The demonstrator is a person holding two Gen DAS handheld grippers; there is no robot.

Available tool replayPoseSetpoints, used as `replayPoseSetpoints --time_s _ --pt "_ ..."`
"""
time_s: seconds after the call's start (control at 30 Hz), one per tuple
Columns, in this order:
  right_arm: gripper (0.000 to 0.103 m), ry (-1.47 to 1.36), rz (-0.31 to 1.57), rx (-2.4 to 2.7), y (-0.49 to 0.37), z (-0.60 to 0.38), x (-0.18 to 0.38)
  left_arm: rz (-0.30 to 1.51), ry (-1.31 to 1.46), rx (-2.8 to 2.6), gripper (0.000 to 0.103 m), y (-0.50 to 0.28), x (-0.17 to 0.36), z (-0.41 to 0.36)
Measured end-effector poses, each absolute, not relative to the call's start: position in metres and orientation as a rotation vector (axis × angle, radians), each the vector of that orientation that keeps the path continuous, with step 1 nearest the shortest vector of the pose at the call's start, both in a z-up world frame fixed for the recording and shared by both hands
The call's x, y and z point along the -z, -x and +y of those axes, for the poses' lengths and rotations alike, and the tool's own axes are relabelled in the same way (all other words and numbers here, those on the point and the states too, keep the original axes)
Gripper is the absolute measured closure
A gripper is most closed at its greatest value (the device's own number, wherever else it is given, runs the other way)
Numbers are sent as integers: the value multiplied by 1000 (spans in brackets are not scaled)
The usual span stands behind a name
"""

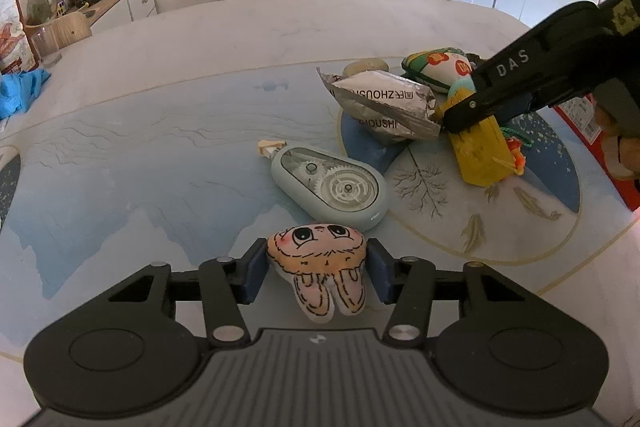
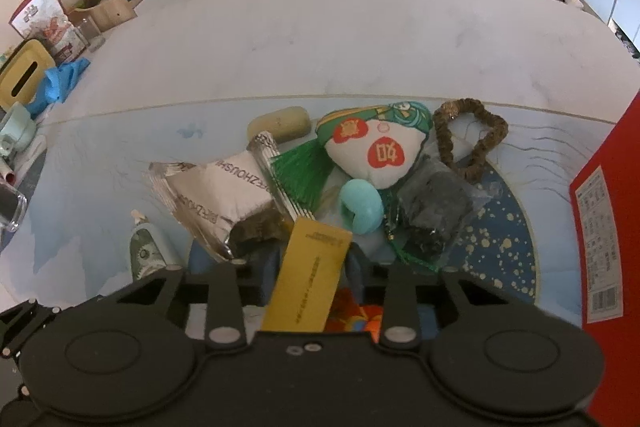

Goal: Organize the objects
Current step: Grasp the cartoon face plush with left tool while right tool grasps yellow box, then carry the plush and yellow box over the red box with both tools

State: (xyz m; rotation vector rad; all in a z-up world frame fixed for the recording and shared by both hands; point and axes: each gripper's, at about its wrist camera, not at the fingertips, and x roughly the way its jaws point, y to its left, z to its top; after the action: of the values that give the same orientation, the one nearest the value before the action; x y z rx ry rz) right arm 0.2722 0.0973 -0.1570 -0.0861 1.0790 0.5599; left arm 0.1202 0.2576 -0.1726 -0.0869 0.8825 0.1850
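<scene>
Left gripper [image 1: 316, 273]: pads closed on the small soft fabric bunny-faced plush charm [image 1: 320, 263], low over the blue printed mat [image 1: 140, 163]; light, squashy, best pinched across its head.
Right gripper [image 2: 308, 267]: clamped on the stiff yellow paper packet [image 2: 308, 279], slippery and thin, taken by its flat faces.
Beyond: pale green tape dispenser [image 1: 332, 193], crinkly silver foil pouch [image 1: 384, 99].
</scene>
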Motion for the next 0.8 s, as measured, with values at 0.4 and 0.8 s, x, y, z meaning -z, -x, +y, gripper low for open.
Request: replayPoseSetpoints --time_s 0.4,0.8 --pt "75 17 997 -610 -254 78 128 838 98 -160 52 -116 149 257" --pt "75 -139 968 -582 -237 15 90 797 94 -90 52 -110 118 240"
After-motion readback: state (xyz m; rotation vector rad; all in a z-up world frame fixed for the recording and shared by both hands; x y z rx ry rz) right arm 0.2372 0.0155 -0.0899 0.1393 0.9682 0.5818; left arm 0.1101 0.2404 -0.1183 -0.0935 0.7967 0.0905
